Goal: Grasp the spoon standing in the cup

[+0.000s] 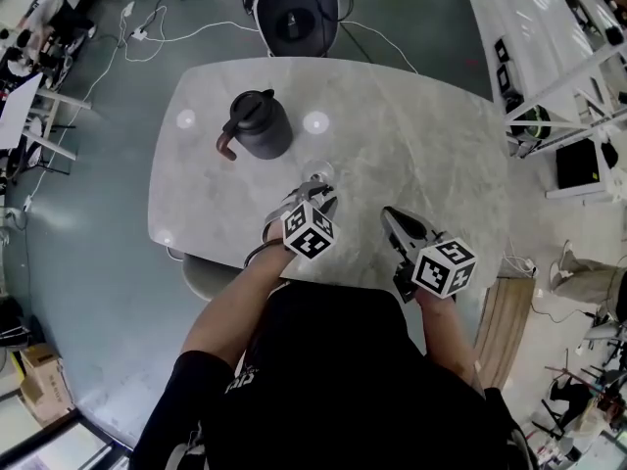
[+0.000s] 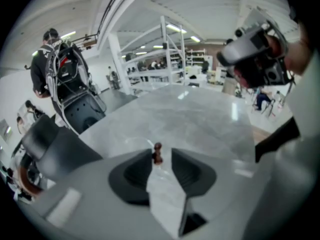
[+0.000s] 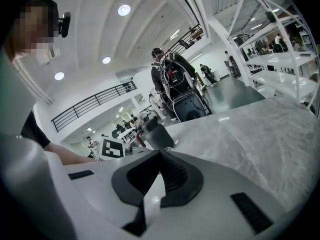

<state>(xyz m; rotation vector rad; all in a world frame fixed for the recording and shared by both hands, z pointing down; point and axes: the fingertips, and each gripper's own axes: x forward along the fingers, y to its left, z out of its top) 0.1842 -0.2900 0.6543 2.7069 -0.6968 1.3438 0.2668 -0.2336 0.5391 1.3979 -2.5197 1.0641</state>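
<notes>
**Spoon top framed by the left jaws, nothing pinched yet**

Nearest the camera, at the bottom of the head view, two bare forearms (image 1: 235,302) can be seen, each hand carrying a gripper. The right gripper (image 1: 392,215), lower right of centre, is held over the near part of the marble table (image 1: 421,135). In its own view the jaws are closed tip to tip with nothing in them.

The left gripper (image 2: 161,155), just to the left of it in the head view, is left released. Its jaws are parted and the small brown top of the spoon (image 2: 157,152) is framed between them. The spoon is tucked close to the left-hand pad, and a gap is left on the other side. Contact with that pad can't really be judged, since the view is a bit soft there.

The spoon is stood in a clear glass cup (image 1: 319,175), right at the left gripper's tips, mid-table.

Further back, upper left of centre, a dark lidded jug (image 1: 261,125) with a brown handle is parked, well apart from the cup. Beyond the far table edge, at the top of the frame, a black machine (image 1: 296,13) is seen. White cables (image 1: 147,29) are strewn across the grey floor (image 1: 88,292).
</notes>
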